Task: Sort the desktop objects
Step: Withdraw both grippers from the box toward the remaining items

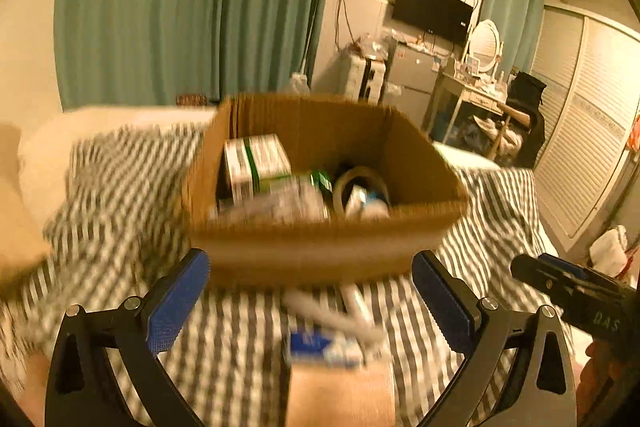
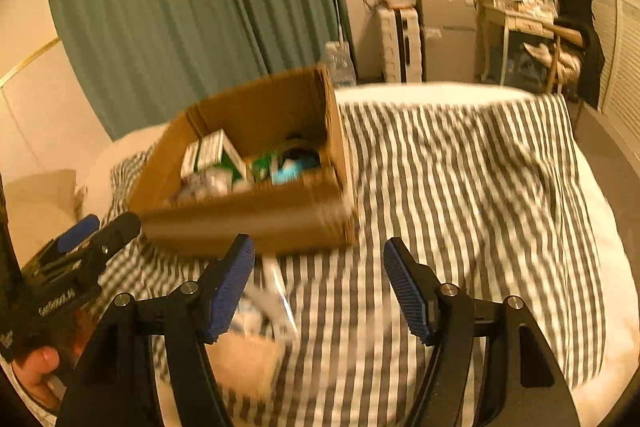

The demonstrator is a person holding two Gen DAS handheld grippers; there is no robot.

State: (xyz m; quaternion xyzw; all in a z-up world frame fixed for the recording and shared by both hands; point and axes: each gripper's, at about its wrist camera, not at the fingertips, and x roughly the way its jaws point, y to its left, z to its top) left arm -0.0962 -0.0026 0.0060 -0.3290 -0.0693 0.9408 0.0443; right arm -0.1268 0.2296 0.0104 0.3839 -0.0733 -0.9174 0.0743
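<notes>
An open cardboard box (image 1: 320, 243) sits on a bed covered by a grey-and-white striped sheet (image 1: 492, 211), just beyond the tips of both tongs. In the left wrist view the box lies straight ahead, its near wall spanning the gap between the two blue pads; in the right wrist view it lies ahead and to the left, its near right corner reaching the space above the gap. Inside the box are a white carton with green print (image 1: 256, 163) at the far left, a roll of tape (image 1: 360, 187) to the right, and other blurred items that cannot be told apart.

On the sheet nearer than the box, between the left tongs' fingers, lie a small blue-and-white packet (image 1: 320, 347), a pale pen-like stick (image 1: 336, 315) across it, and a tan flat object (image 1: 340, 399) nearest the camera. The same cluster shows in the right wrist view at the inner side of the left pad, too blurred to say if it touches.

The left tongs (image 1: 310, 299) stand wide apart and hold nothing, the pads clear of the box and the small items. The right tongs (image 2: 320, 287) are also spread, less widely, with only striped sheet between them. Each view shows the other tongs at its edge, with a hand (image 2: 36, 367) gripping the handle
</notes>
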